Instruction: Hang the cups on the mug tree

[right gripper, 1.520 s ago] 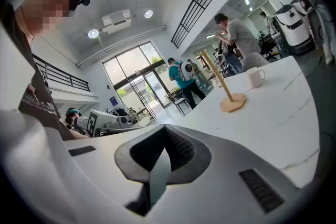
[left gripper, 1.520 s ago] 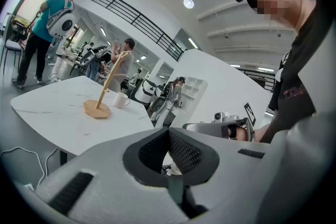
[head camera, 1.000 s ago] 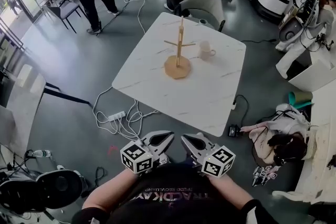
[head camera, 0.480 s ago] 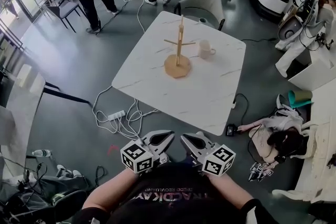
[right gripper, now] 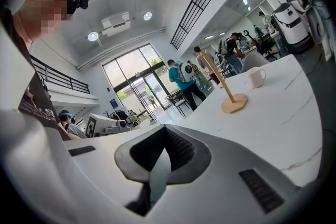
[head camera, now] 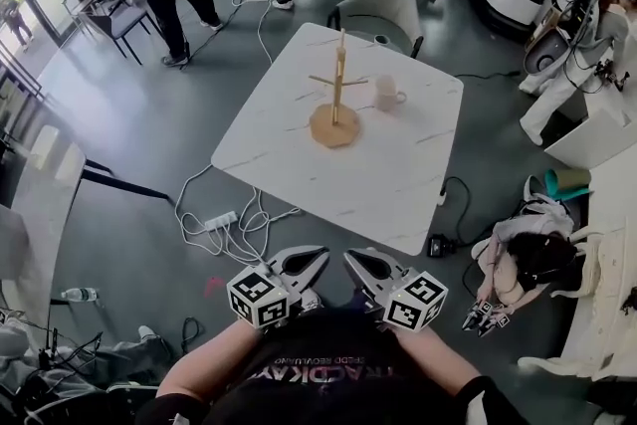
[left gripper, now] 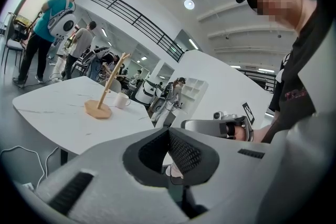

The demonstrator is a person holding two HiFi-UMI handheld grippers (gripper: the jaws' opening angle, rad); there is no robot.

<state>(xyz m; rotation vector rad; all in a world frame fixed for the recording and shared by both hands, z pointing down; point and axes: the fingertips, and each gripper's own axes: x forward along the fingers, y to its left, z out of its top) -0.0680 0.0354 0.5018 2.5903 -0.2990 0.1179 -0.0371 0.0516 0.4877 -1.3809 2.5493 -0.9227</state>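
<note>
Since the cup (head camera: 386, 94) is sitting on the table (head camera: 398, 174) just right of the tree (head camera: 335, 95), whose pegs are all bare, I'd say nothing's done yet. The left gripper (head camera: 304, 264) and right gripper (head camera: 368, 269) hang near the person's chest, well short of the table, both pressed together on nothing. Reaching, grabbing and hanging are all left.

1 white cup (head camera: 386, 95) stands upright beside wooden mug tree (head camera: 336, 101)
</note>
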